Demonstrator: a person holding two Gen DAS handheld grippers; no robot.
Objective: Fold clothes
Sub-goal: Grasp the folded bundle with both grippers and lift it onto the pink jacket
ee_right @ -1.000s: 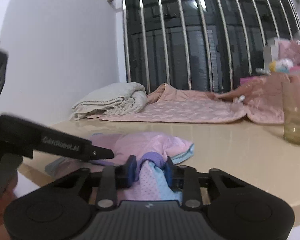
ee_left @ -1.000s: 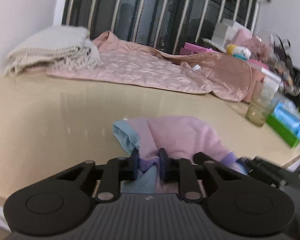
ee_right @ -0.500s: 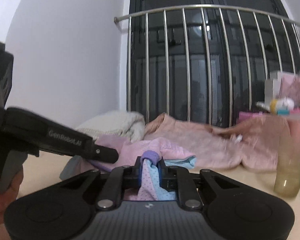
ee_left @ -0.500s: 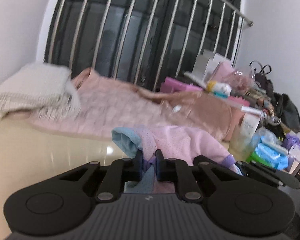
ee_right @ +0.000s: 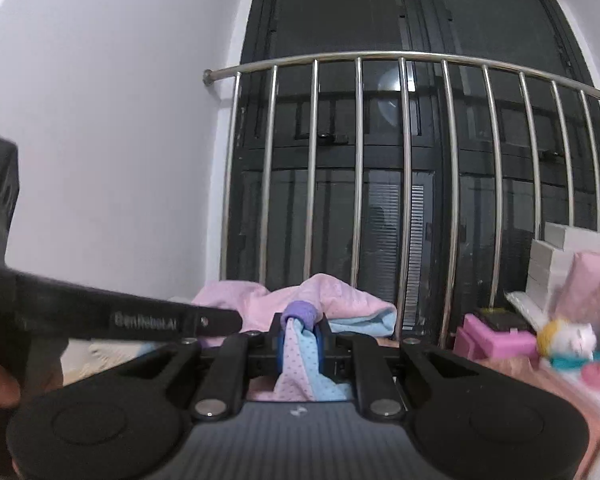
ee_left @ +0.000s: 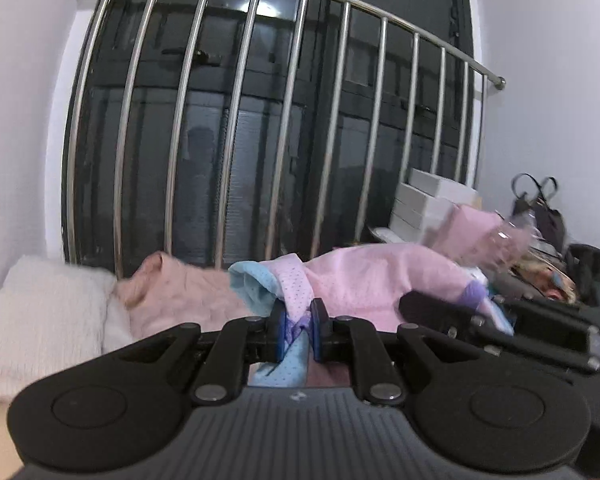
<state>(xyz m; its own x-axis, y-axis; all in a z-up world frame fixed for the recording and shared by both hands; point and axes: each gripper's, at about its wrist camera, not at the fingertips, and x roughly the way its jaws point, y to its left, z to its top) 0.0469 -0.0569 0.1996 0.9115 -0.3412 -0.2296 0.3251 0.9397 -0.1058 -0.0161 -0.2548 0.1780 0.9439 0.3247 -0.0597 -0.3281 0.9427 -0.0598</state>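
Note:
A small pink garment (ee_left: 372,280) with light blue lining and purple cuffs hangs in the air between my two grippers. My left gripper (ee_left: 299,332) is shut on one end of it, pink and blue cloth pinched between the jaws. My right gripper (ee_right: 300,340) is shut on the other end, with a purple cuff (ee_right: 300,312) bunched above the jaws. The garment (ee_right: 340,300) also shows in the right wrist view, stretching left toward the left gripper's body (ee_right: 140,320). The right gripper's body (ee_left: 500,328) shows at the right of the left wrist view.
A metal railing (ee_left: 260,120) before dark glass doors stands behind. A folded white blanket (ee_left: 40,320) and a pink quilted cloth (ee_left: 180,292) lie at the back left. White boxes (ee_right: 560,256), pink boxes (ee_right: 496,340), bags (ee_left: 540,216) and clutter fill the right.
Both grippers have lifted the garment off the beige table and tilted upward. The table has dropped out of view; the railing and doors now fill the frames.

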